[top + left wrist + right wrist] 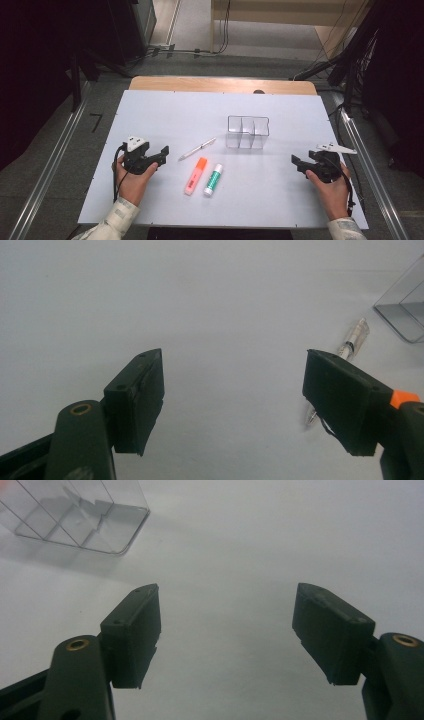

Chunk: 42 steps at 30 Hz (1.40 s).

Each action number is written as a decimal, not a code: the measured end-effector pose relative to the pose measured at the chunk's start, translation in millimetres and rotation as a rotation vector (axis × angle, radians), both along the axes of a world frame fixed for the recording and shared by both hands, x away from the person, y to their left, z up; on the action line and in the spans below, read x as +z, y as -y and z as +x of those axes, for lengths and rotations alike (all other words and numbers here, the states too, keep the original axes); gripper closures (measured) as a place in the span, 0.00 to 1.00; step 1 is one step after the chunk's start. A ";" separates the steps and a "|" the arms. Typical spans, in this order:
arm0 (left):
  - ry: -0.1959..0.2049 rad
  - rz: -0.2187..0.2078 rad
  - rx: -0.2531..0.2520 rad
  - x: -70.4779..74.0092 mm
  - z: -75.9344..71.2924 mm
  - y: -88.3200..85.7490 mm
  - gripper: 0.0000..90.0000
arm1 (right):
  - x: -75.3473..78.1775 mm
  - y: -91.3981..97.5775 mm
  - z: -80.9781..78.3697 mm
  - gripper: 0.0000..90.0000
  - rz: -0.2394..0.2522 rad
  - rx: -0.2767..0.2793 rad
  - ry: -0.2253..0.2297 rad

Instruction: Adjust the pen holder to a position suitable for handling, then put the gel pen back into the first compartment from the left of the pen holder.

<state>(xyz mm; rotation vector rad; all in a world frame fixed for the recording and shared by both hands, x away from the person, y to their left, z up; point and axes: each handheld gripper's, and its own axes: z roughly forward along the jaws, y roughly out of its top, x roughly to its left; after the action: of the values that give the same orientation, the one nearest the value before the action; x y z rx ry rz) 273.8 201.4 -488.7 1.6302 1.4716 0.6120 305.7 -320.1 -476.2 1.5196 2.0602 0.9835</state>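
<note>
High view: left gripper (161, 154) sits low on the white table (165, 107), held in the person's left hand (132, 182), jaws pointing toward the table's middle. Left gripper view: left gripper (235, 395) jaws spread wide, nothing between them, bare table under the gap. Just past its right jaw lies a silver pen (350, 342) (partly hidden by that jaw), and a bit of orange shows at the jaw's base. From above, the pen (197, 149) lies diagonal just ahead of the left gripper, not touching it. Beyond and below the pen: an orange highlighter (195, 176) and a green-and-white glue stick (213, 179), side by side, near each other but apart, both lying flat. Farther out, past the pen, a clear divided container (248, 132) stands upright with three compartments, all looking empty.

Right gripper (299, 164) held in the right hand (334, 192) at the table's opposite side, well apart from the stationery, jaws pointing inward toward the middle. Right gripper view: right gripper (227, 630) jaws also wide apart, gripping nothing, bare white surface between them. Clear container (75, 515) shows ahead and off to its left-jaw side, well clear of the jaws (dividers visible through the wall).

Cables trail from both grippers back along the wrists.
</note>
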 end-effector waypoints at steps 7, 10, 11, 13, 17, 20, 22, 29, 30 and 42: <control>0.003 -0.008 -0.010 -0.1 0.2 0.7 0.28 | -0.2 0.0 0.4 0.28 0.002 0.000 0.000; 0.003 -0.007 -0.021 -1.0 1.0 1.1 0.28 | -0.1 0.0 0.5 0.28 0.004 -0.001 0.000; 0.004 -0.002 -0.022 -1.3 1.4 1.4 0.28 | -0.1 -0.1 0.4 0.28 0.001 -0.001 0.000; 0.006 -0.004 -0.027 -1.8 2.4 1.7 0.28 | 0.2 -0.2 0.1 0.28 0.003 -0.002 0.001; 0.008 -0.004 -0.037 -1.9 3.2 3.4 0.28 | 0.2 0.2 -0.3 0.28 0.001 0.001 0.004; 0.010 0.005 -0.044 -2.8 4.7 5.6 0.28 | 0.1 0.2 -0.2 0.28 0.001 -0.001 0.002; 0.007 0.003 -0.046 -3.5 5.9 7.0 0.28 | 0.1 0.1 -0.3 0.28 0.001 -0.001 0.001; 0.004 0.014 -0.074 -5.3 9.3 14.8 0.28 | -0.5 0.1 0.0 0.28 0.000 -0.002 -0.001; 0.004 0.014 -0.074 -5.3 9.3 14.8 0.28 | -0.5 0.1 0.0 0.28 0.000 -0.002 -0.001; -0.013 0.036 -0.112 -9.7 14.2 25.2 0.30 | -0.9 -0.7 -0.1 0.28 -0.005 -0.002 -0.005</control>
<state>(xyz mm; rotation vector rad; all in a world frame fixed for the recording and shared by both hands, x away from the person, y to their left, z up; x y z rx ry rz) 287.9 176.2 -498.4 1.7350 1.3756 0.5690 305.6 -319.4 -477.2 1.5226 2.0628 0.9739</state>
